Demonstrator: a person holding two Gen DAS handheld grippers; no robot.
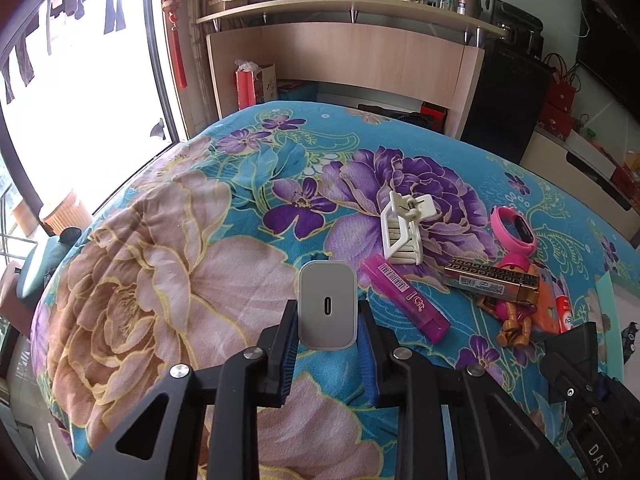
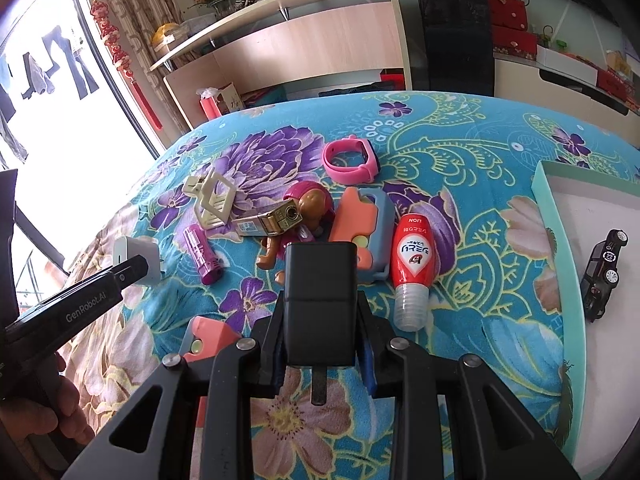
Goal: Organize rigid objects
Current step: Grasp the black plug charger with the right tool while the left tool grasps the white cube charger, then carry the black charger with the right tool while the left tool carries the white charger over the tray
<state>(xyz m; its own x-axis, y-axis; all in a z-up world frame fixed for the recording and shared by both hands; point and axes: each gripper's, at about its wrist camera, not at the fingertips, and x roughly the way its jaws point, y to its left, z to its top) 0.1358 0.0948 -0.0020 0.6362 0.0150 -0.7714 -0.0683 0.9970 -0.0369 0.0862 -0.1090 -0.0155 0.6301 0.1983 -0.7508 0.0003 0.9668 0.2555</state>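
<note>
Left gripper point(image 1: 328, 316) fingers closed on a white charger point(image 1: 327, 310), right gripper point(image 2: 320, 320) fingers closed on a black charger point(image 2: 320, 304), both above the floral bed cover point(image 1: 160, 280), toys nearby.

Light source: daylight from the large window point(image 1: 84, 92) at far left in both views.
Glare: the window pane is blown out to near white; the clothes point(image 1: 68, 0) hung outside read as dark silhouettes.
Brightness: the flowered bedspread point(image 1: 200, 240) is evenly and brightly lit, its colours saturated.
Shadows: soft and short, falling right of the white hair clip point(image 1: 402, 232); dimmer by the black cabinet point(image 1: 504, 96) at far right.
Distortion: strong fisheye; the shelf point(image 1: 348, 6) and the bed's edge bow, and dark vignetting fills the corners.
Focus: the middle is sharp, print on the red tube point(image 2: 414, 256) legible; the near gripper frames are slightly soft.
</note>
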